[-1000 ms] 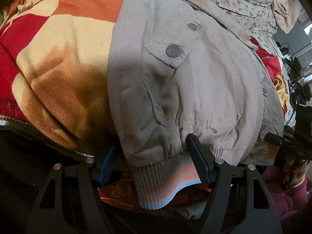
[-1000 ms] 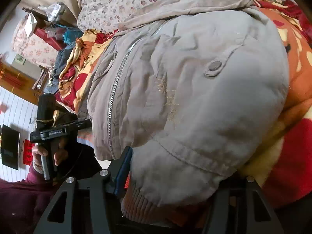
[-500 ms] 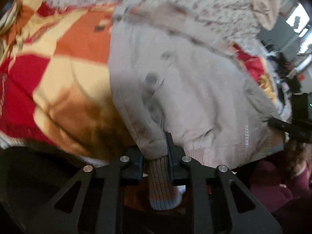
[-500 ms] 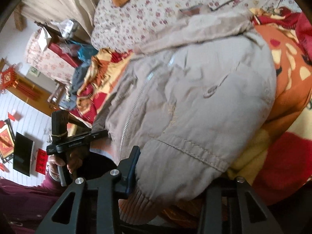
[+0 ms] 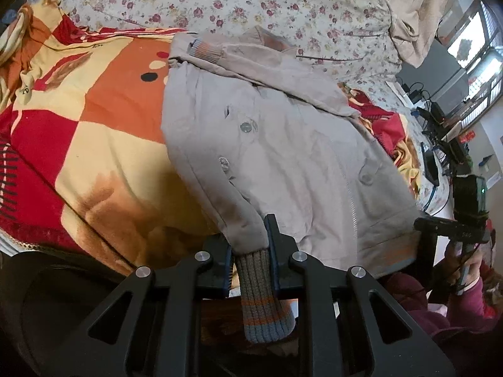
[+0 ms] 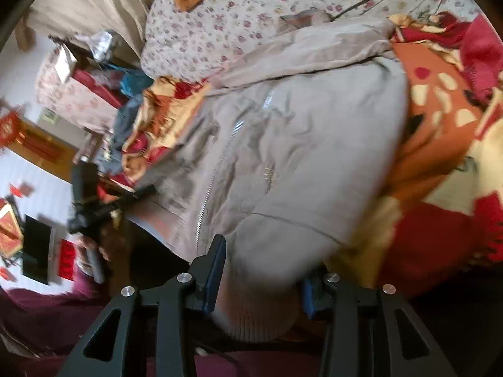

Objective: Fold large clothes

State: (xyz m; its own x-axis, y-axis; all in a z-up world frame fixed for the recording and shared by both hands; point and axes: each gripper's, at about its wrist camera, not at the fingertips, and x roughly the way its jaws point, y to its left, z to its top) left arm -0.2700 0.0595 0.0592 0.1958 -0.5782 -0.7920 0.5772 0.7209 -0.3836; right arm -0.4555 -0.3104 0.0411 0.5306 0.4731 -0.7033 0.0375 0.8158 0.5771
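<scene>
Bedroom scene: bed under a red-orange checked blanket (image 5: 94, 144). Left gripper (image 5: 250, 260) has its fingers nearly shut, pinching the striped ribbed hem (image 5: 262, 308) of the beige jacket (image 5: 283, 157). Right gripper (image 6: 261, 270) fingers are easing apart, jacket's other hem corner bunched between them. Jacket spreads out beyond the fingers toward the floral quilt (image 5: 251, 0).

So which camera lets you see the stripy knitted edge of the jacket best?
The left wrist view. There the striped knitted hem hangs sharp and close, with the left gripper shut on it, orange and blue stripes clear. In the right wrist view the hem is blurred and pale between the right gripper's fingers, its stripes impossible to tell.
</scene>
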